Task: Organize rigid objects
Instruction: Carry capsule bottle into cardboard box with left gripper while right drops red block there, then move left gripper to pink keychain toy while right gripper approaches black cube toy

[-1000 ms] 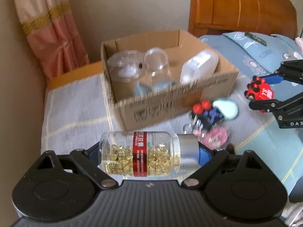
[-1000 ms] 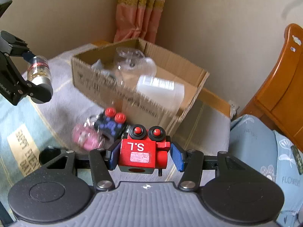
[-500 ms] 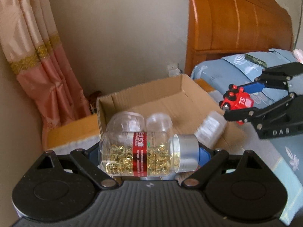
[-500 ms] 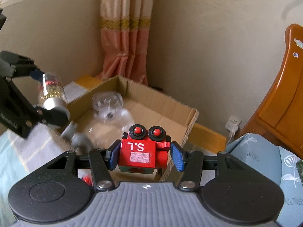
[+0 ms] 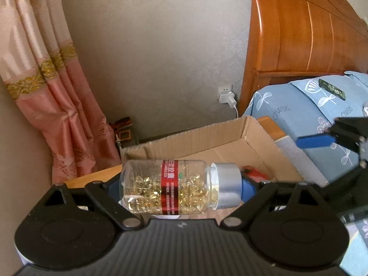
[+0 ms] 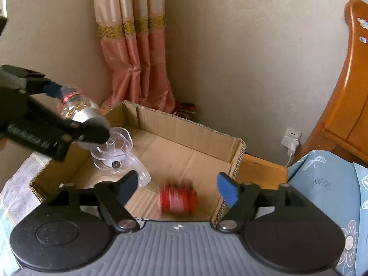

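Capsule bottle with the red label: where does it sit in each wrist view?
Left wrist view: capsule bottle lies crosswise at lower centre, clamped in the left hand-held gripper.
Right wrist view: capsule bottle at the left edge, silver cap toward the camera.
Shared landmark: cardboard box.

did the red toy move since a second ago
Yes. The red toy has left the right gripper, whose jaws are opening, and now shows blurred below them, inside the cardboard box.
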A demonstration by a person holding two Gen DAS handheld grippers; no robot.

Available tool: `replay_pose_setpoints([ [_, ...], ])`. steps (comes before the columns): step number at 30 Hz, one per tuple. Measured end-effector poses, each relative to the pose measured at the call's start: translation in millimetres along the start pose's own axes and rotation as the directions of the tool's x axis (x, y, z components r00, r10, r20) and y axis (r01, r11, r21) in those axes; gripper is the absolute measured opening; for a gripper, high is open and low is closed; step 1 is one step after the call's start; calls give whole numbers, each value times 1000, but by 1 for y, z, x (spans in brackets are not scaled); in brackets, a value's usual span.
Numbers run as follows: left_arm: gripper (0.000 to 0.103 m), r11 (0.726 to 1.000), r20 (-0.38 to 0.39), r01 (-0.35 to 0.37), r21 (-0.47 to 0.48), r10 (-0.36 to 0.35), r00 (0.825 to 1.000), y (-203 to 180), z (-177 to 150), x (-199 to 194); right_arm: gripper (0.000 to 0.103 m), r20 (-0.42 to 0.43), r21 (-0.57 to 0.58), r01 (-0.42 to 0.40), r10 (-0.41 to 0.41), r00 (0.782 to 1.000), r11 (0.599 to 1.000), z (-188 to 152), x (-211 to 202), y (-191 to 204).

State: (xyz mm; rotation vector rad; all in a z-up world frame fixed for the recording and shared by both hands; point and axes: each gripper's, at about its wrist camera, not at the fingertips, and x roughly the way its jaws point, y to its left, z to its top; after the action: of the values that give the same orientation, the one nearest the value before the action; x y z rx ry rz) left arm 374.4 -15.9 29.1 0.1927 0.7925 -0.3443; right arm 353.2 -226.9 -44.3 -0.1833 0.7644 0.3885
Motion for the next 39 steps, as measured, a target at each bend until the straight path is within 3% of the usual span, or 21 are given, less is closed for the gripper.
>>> replay_pose_setpoints([
  [5, 93, 1000, -7, 10, 6, -10, 1000, -7, 14, 16, 101, -1, 40, 5, -5, 1000, 999, -16, -16, -6],
  [12, 93, 999, -31, 47, 15, -47, 998, -27, 28, 36, 103, -28, 33, 22, -21, 999, 999, -36, -34, -6],
  [21, 95, 985, -34, 172, 18, -172, 985, -64, 28, 35, 103, -34, 33, 36, -35, 999, 999, -49, -43, -8],
  [30, 96, 989, -20, 140, 41, -139, 990, -72, 18, 10, 103, -40, 45, 41, -39, 998, 998, -60, -53, -5],
  [39, 98, 992, 19, 84, 96, -87, 996, -75, -14, -28, 103, -38, 84, 25, -21, 999, 996, -82, -67, 5],
])
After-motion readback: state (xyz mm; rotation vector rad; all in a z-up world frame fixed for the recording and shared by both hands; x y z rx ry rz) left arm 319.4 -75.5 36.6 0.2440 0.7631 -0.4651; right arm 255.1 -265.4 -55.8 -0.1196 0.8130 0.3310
